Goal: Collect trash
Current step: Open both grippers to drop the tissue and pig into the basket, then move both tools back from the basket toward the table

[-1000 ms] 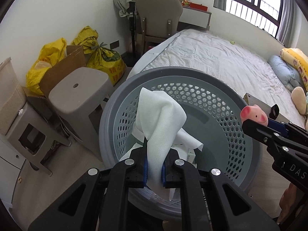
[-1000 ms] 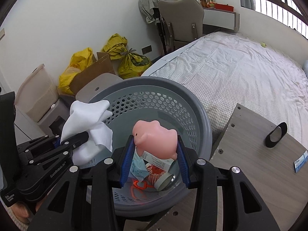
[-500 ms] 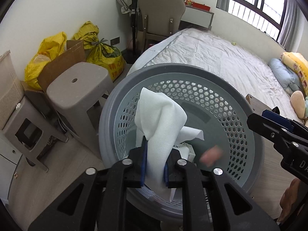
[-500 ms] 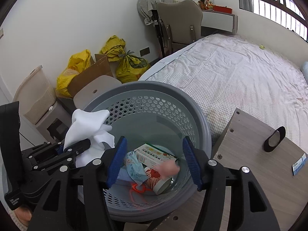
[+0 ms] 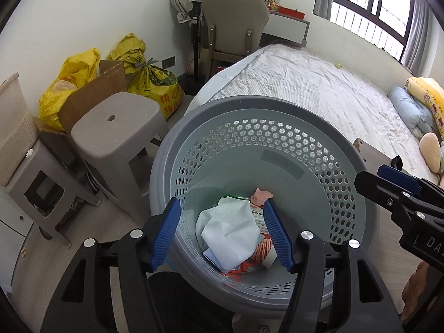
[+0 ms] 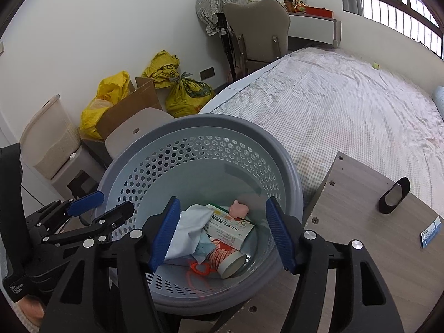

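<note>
A grey perforated basket stands right below both grippers. At its bottom lie a white cloth, a pink pig toy, a small carton and a paper cup. My left gripper hovers over the basket's near rim, its jaws opening with nothing between them. My right gripper hangs over the same rim beside it, jaws also opening and empty. Each gripper shows at the edge of the other's view.
A grey stool, a cardboard box and yellow bags crowd the floor to the left. The bed lies behind the basket. To the right, a wooden tabletop carries a black oval object and a blue card.
The left jaws spread and the white cloth dropped into the basket. The right jaws widened and the pink pig fell in beside the carton. Neither hand shifted.
</note>
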{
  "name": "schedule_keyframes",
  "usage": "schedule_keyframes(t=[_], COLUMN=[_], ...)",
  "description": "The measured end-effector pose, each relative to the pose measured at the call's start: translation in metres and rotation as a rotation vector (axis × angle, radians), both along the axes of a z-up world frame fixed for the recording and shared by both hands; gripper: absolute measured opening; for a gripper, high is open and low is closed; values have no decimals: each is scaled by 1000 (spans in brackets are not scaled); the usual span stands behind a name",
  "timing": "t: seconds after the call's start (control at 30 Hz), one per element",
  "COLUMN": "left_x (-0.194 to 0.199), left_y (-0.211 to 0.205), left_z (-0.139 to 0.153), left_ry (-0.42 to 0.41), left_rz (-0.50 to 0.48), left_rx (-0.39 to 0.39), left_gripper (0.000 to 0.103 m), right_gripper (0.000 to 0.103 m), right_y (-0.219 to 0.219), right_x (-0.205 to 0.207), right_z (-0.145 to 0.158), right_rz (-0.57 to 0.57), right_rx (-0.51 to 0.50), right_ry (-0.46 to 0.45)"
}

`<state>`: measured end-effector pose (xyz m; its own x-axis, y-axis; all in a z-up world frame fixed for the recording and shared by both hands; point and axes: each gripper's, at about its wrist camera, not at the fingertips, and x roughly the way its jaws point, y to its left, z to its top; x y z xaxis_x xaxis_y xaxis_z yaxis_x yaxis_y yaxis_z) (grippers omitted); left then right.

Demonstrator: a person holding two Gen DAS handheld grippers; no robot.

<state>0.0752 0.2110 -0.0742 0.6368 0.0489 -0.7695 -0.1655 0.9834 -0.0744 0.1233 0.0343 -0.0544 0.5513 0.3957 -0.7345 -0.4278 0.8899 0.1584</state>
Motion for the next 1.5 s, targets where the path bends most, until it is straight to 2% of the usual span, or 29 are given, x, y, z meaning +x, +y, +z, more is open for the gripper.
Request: schedule_keyframes(t=[0.3, 0.4, 0.93, 1.17, 1.5], left_x=[-3, -5, -27, -33, -23], left_y=[-3, -4, -18, -33, -83], left_z=[2, 4, 29, 39, 40], left_ry=[-3, -6, -44, -65, -74], left_rz=[-3, -1, -6, -23, -113], left_rx=[3, 2, 53, 69, 56], left_gripper=[62, 70, 85, 89, 90], right_gripper=[61, 61, 66, 69, 69], right_y=[-2, -3, -25, -60, -139], right_x=[-7, -10, -37, -53, -63], right_z=[3, 3, 21, 26, 12], right_rz=[2, 6, -25, -97, -304], right_rx=[8, 8, 59, 71, 35], right_ry=[-6, -9, -46, -65, -50])
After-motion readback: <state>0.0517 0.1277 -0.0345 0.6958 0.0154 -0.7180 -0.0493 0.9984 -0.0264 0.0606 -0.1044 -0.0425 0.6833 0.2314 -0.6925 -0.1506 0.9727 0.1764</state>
